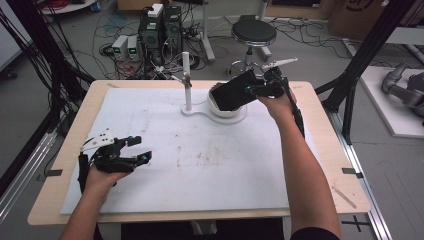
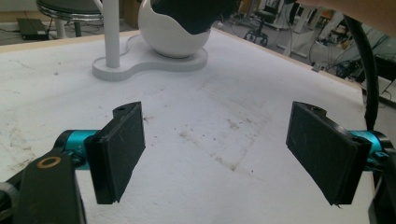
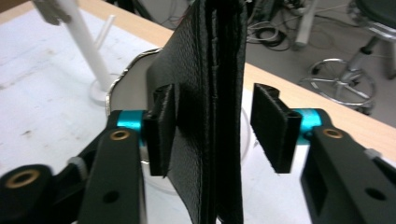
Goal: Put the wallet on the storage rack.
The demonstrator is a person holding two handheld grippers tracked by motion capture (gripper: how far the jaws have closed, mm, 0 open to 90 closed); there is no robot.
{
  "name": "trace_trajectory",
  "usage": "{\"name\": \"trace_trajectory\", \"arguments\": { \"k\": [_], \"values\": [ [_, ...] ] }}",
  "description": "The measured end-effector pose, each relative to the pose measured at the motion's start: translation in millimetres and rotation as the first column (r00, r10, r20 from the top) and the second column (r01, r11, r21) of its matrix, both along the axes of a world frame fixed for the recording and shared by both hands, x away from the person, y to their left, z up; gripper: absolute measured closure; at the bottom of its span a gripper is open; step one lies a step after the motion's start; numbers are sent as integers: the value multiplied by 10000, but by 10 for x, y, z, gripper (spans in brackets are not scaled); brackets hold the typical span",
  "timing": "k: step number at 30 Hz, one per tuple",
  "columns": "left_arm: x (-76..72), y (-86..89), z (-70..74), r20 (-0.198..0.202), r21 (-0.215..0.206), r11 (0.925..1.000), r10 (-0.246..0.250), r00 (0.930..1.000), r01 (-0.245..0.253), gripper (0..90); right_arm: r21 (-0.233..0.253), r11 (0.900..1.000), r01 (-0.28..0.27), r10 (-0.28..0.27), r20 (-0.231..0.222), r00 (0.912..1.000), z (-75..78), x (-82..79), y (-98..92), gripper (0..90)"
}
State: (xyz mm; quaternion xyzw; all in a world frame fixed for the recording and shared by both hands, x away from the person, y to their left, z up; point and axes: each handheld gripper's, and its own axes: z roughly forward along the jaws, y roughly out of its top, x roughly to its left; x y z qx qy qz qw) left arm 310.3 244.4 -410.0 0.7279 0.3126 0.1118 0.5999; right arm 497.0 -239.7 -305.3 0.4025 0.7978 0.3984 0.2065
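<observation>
A black leather wallet (image 1: pixel 231 91) leans tilted in a white bowl (image 1: pixel 227 111) at the table's far middle. My right gripper (image 1: pixel 252 89) is at the wallet's right end. In the right gripper view the wallet (image 3: pixel 215 60) stands edge-on between the jaws of that gripper (image 3: pixel 212 128). One jaw touches it and a thin gap shows at the other, so the gripper is open around it. My left gripper (image 1: pixel 140 148) rests near the table's front left, open and holding nothing (image 2: pixel 215 149). Ahead of it are the bowl (image 2: pixel 173 39) and the wallet (image 2: pixel 196 11).
A white post (image 1: pixel 186 82) rises from a flat white base joined to the bowl's base, just left of the bowl. A stained white mat (image 1: pixel 210 160) covers the wooden table. Behind the far edge are a stool (image 1: pixel 253 32), computers and cables.
</observation>
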Motion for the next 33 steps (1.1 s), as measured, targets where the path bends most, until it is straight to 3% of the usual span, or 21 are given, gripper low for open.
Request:
{"name": "trace_trajectory", "arguments": {
  "k": [5, 13, 15, 17, 24, 32, 33],
  "values": [
    [2, -9, -1, 38, -53, 10000, -31, 10000, 31, 195, -244, 9984, 514, -511, 121, 9986, -15, 20, -14, 492],
    [-4, 2, 5, 129, -126, 9999, 22, 9999, -21, 195, 41, 9959, 902, -901, -94, 9959, -67, 83, -59, 477],
    [-4, 3, 7, 159, -134, 9999, 17, 9999, -15, 195, -236, 9955, 921, -921, 32, 9957, -52, 64, -42, 461],
    [-7, 0, 10, 254, -194, 9998, 31, 9997, -26, 195, -550, 9948, 862, -846, 306, 9959, -22, 27, -14, 454],
    [-11, -3, 14, 275, -180, 9998, 60, 9996, -55, 195, -625, 9961, 622, -582, 645, 9962, 77, -96, 9, 408],
    [-29, -30, 27, 387, -170, 9998, 88, 9992, -82, 195, -188, 9984, 540, -524, 800, 9954, 264, -356, -82, 357],
    [-34, -43, 32, 420, -48, 9999, 130, 9990, -128, 195, 174, 9990, 413, -428, 988, 9942, 282, -457, -131, 356]
  ]
}}
